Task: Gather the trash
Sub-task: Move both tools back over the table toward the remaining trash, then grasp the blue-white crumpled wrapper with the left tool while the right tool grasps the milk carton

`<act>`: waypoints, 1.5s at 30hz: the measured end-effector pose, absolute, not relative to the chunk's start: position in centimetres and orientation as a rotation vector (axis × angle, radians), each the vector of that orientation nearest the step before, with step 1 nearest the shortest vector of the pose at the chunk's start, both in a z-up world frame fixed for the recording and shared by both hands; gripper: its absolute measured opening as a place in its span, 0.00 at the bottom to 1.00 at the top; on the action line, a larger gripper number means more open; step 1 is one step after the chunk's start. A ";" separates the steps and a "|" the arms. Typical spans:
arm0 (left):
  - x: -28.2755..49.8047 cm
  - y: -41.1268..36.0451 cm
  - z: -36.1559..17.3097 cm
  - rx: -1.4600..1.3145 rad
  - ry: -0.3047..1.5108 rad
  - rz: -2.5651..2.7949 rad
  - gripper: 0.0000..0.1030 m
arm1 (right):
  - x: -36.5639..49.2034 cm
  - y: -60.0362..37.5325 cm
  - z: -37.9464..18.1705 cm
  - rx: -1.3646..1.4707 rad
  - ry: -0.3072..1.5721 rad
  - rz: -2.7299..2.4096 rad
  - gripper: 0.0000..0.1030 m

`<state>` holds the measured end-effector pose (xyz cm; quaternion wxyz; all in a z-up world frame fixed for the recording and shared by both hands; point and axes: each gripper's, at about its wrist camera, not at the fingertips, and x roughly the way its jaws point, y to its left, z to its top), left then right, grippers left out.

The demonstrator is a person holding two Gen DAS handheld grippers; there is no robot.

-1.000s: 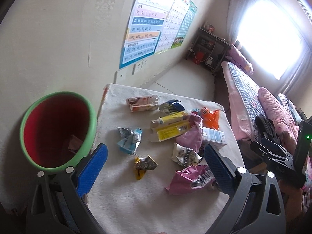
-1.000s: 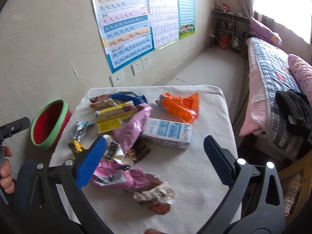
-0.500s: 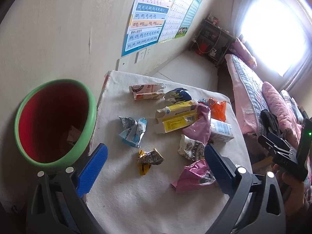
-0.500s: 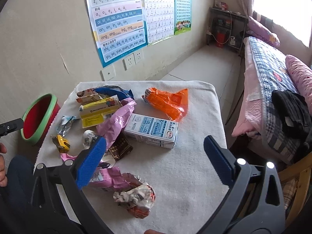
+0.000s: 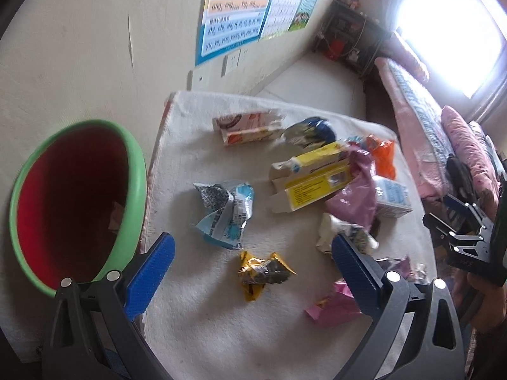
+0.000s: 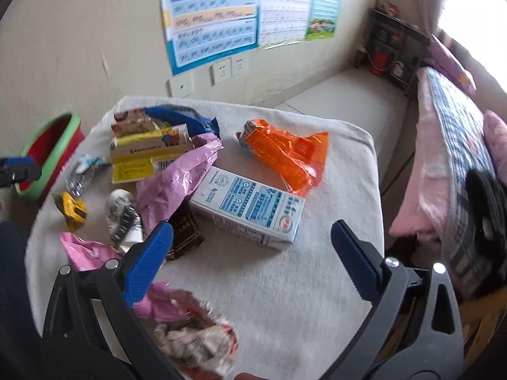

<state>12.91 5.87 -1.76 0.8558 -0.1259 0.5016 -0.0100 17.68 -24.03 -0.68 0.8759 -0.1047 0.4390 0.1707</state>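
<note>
The left gripper [image 5: 253, 269] hangs above the near edge of a table [image 5: 196, 326] covered in white cloth, its blue-padded jaws spread wide with nothing between them. Just under the gap lies a crumpled gold wrapper [image 5: 263, 270], and a little further in sits a crushed silver-blue wrapper [image 5: 223, 213]. Beside the table on the left stands the bin [image 5: 77, 202], green-rimmed and red inside, with a scrap of something low in it. Deeper on the cloth are a small orange-and-white box [image 5: 247, 126], a dark blue wrapper [image 5: 309, 131], a yellow box [image 5: 312, 179] with an open flap, a purple bag [image 5: 355, 199], and a white crumpled wrapper [image 5: 343, 234] beside the left gripper's right finger. The right gripper [image 6: 252, 250] is also wide open and empty, hovering over the table's near side. Ahead of it a milk carton [image 6: 250, 210] lies on its side, touching an orange bag [image 6: 285, 155] behind it. A dark brown wrapper [image 6: 185, 231] lies just by its left finger, tucked partly under the purple bag. A pink wrapper [image 6: 87, 250] and a crumpled reddish wrapper [image 6: 196, 342] lie at the near edge under the right gripper's frame, blurred. A bed [image 6: 456, 145] with pink pillows runs along the right, and posters [image 6: 212, 15] hang on the wall behind the table.
</note>
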 end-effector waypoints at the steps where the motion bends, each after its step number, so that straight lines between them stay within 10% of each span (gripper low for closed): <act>1: 13.3 6.0 -2.2 -0.263 1.065 -0.016 0.92 | 18.1 -23.8 -1.0 -0.236 0.920 0.371 0.95; 21: 19.1 6.3 -8.7 -0.232 1.232 -0.011 0.91 | 24.0 -19.7 -7.0 -0.599 0.977 0.655 0.95; 31: 19.1 5.4 -9.1 -0.196 1.243 -0.035 0.36 | 23.3 -21.6 -7.4 -0.529 1.058 0.700 0.57; 45: 15.6 3.9 -4.3 -0.180 1.133 -0.061 0.32 | 19.6 -26.3 -3.3 -0.304 0.999 0.484 0.55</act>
